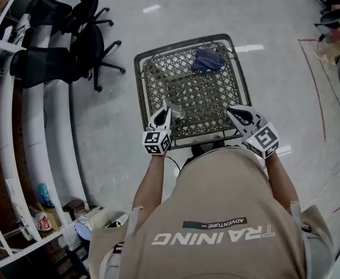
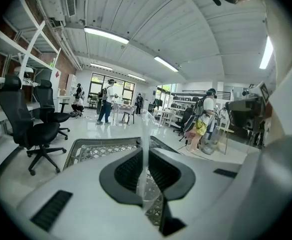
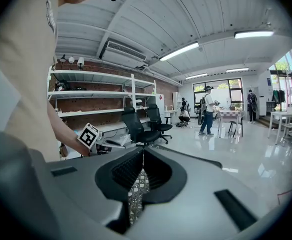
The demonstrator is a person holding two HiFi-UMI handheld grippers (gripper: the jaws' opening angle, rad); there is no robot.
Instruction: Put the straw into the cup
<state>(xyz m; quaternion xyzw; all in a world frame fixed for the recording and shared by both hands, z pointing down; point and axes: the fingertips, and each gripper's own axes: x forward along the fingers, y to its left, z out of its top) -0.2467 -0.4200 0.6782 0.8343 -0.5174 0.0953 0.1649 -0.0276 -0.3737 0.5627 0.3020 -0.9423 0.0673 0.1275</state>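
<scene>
A thin clear straw (image 2: 145, 144) stands upright between the jaws of my left gripper (image 2: 146, 156), which is shut on it. In the head view the left gripper (image 1: 166, 111) hangs over the near left edge of the wire shopping cart (image 1: 142, 80), with the clear straw (image 1: 175, 113) just beside its tips. My right gripper (image 1: 231, 111) is over the cart's near right edge. Its jaws (image 3: 142, 154) are shut with nothing between them. No cup shows in any view.
A blue bundle (image 1: 208, 60) lies at the cart's far end. Black office chairs (image 1: 71, 34) stand to the left beside curved white shelving (image 1: 39, 132). Further people (image 2: 106, 101) and tables stand across the shiny floor. The left gripper's marker cube (image 3: 89, 135) shows in the right gripper view.
</scene>
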